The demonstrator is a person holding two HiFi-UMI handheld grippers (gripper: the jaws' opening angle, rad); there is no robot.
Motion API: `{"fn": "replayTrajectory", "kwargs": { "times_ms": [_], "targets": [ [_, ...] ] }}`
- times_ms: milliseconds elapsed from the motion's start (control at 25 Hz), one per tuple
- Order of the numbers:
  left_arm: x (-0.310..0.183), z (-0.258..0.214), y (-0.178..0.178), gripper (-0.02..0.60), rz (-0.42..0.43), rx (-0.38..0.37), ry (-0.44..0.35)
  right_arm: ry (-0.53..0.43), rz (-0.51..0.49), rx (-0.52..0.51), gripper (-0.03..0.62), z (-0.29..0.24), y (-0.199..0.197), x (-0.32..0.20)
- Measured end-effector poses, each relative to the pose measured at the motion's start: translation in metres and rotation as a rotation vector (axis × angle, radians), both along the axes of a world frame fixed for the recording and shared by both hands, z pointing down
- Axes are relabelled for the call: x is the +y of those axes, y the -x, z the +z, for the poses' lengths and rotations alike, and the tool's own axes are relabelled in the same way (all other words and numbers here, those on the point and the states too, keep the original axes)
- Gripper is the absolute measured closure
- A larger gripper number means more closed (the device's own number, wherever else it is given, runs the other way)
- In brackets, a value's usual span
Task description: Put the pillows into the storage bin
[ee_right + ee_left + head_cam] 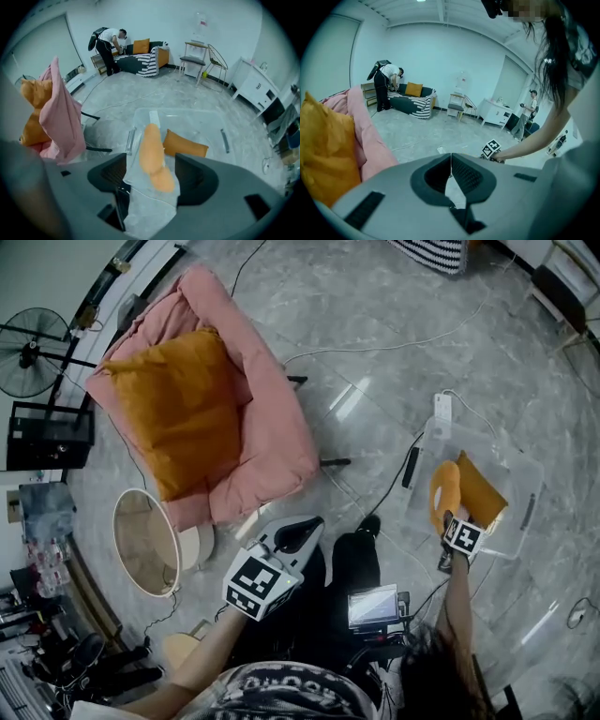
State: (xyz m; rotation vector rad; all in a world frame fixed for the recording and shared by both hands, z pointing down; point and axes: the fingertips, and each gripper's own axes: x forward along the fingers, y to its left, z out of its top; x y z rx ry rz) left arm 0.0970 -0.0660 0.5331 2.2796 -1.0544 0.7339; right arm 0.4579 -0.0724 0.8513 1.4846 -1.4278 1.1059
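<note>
From above, the clear plastic storage bin (521, 504) sits on the grey marble floor (375, 343) with a flat dark-orange pillow (484, 491) already inside. A pale-orange pillow (443, 491) stands on edge over its near wall, just ahead of the right claw (452, 524). Well apart, a large mustard-orange pillow (178, 409) lies on the pink padded armchair (272, 418), and the left claw (298, 532) hangs near the chair's corner. The left gripper view shows the left claw (451, 161) pinched together on nothing, with the large mustard-orange pillow (323, 150) at its left. In the right gripper view the right claw (151, 171) is spread wide; the pale-orange pillow (151, 150) lies between the pads with gaps on both sides, leaning into the bin (206, 124). I'd say one pillow is stowed, a second is just going in, and the chair's pillow is left to fetch.
</note>
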Motion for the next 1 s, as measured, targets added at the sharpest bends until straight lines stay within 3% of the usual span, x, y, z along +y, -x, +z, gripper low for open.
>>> {"fn": "replayTrajectory", "kwargs": {
  "times_ms": [200, 440, 760, 1000],
  "targets": [
    [-0.008, -0.008, 0.008, 0.569, -0.027, 0.014, -0.046, -0.099, -0.115, -0.097, 0.282, -0.039, 0.032, -0.011],
    [-0.018, -0.026, 0.03, 0.569, -0.096, 0.025, -0.11, -0.266, -0.249, -0.21, 0.319, -0.125, 0.08, -0.039],
    [-0.02, -0.052, 0.069, 0.569, -0.231, 0.045, -0.173, -0.454, -0.419, -0.369, 0.35, -0.237, 0.178, -0.094],
    [-0.005, -0.071, 0.135, 0.569, -0.362, 0.031, -0.21, -0.51, -0.594, -0.461, 0.353, -0.288, 0.285, -0.114]
  ]
}}
